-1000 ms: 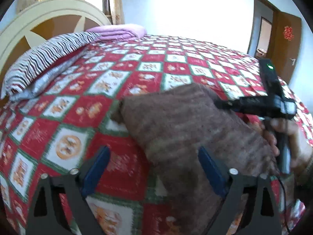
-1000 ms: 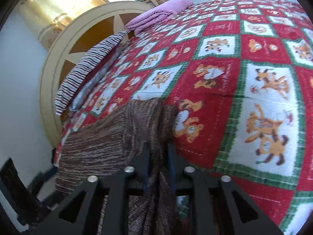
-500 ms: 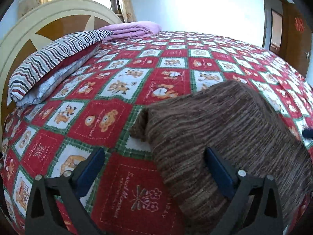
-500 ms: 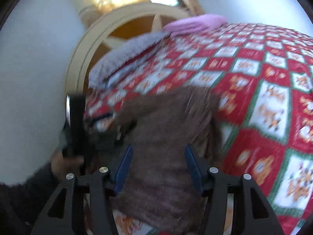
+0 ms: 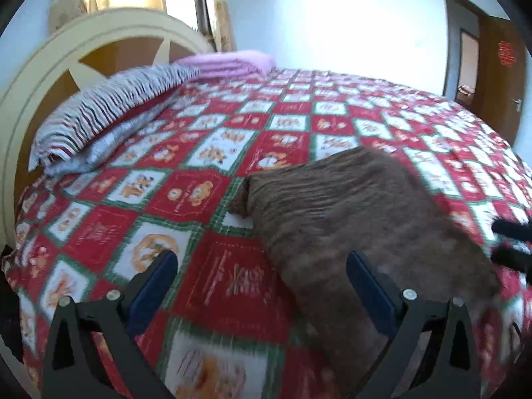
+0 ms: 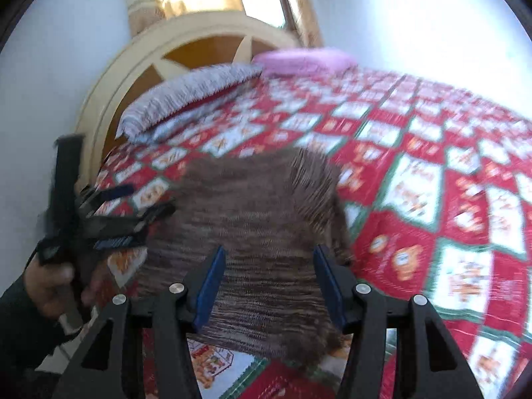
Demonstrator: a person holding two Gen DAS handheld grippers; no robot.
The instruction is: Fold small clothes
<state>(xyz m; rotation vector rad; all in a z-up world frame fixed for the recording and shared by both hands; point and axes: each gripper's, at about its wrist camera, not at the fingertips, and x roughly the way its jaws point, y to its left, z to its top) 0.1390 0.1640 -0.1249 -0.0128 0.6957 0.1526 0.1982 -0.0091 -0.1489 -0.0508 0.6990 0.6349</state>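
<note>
Both claws hang over the bed with nothing between their fingers. My left claw [image 5: 261, 274] is spread as wide as it goes; its blue pads straddle bare bedspread [image 5: 232, 153] and the near left edge of the brown knitted garment [image 5: 349, 206], without touching it. My right claw [image 6: 267, 279] stands half spread, having just been opening, and its pads hover above the garment [image 6: 252, 212] without pinching it.

From the left wrist, the garment lies flat on the red checked bedspread, running from the centre toward five o'clock. From the right wrist it fills the middle, with my left hand [image 6: 50, 282] gripping the other claw at eight o'clock, just beside the cloth's left edge. A striped pillow [image 5: 109, 113] sits at ten o'clock, a pink folded blanket [image 5: 229, 63] at eleven, well apart from the garment.
</note>
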